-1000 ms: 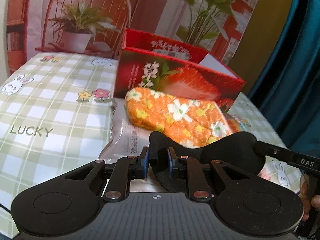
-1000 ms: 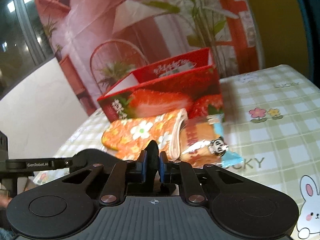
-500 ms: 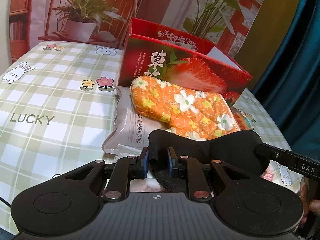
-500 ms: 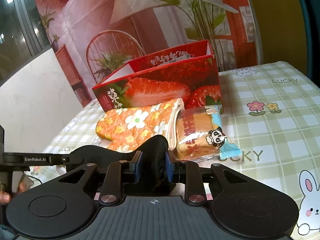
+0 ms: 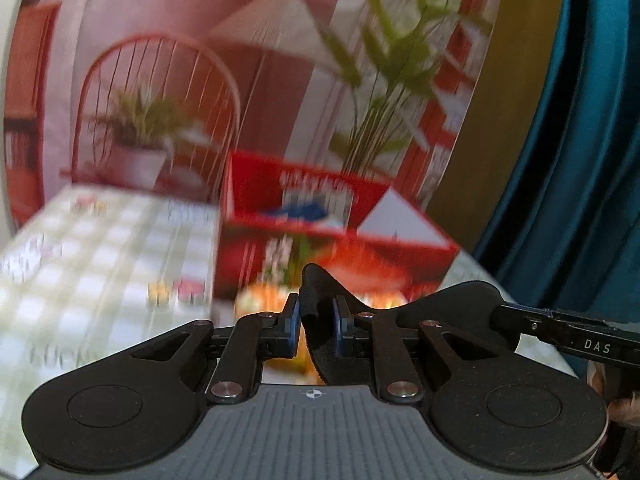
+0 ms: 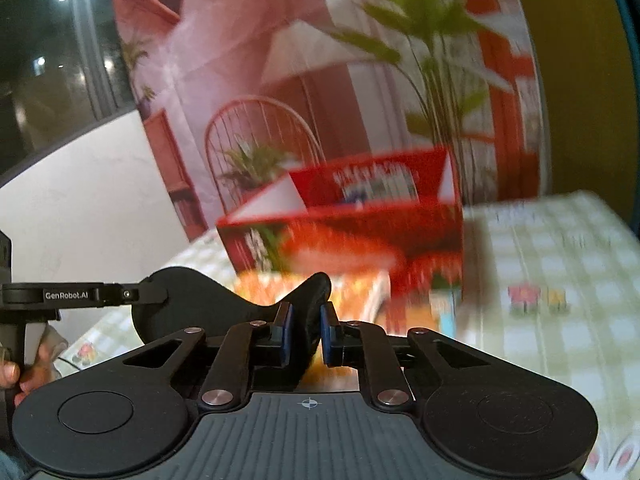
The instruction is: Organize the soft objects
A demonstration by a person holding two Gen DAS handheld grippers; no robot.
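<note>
Both grippers hold one black soft eye mask between them. My left gripper (image 5: 316, 326) is shut on its left end (image 5: 320, 344). My right gripper (image 6: 306, 330) is shut on its right end (image 6: 308, 320). The mask hangs above the table in front of a red strawberry box (image 5: 336, 248), which also shows in the right wrist view (image 6: 352, 220). The box is open at the top, with something blue (image 5: 304, 210) inside. An orange flowered oven mitt (image 6: 360, 292) lies in front of the box, blurred and partly hidden behind the fingers.
A green checked tablecloth (image 5: 100, 248) covers the table, also seen in the right wrist view (image 6: 552, 264). A snack packet (image 6: 436, 316) lies by the mitt. A printed backdrop stands behind the box. A teal curtain (image 5: 568, 184) hangs at the right.
Both grippers have risen with the mask and tilted up, so the box's open top now shows. The mitt and packets have dropped low in both views. Both views are motion-blurred.
</note>
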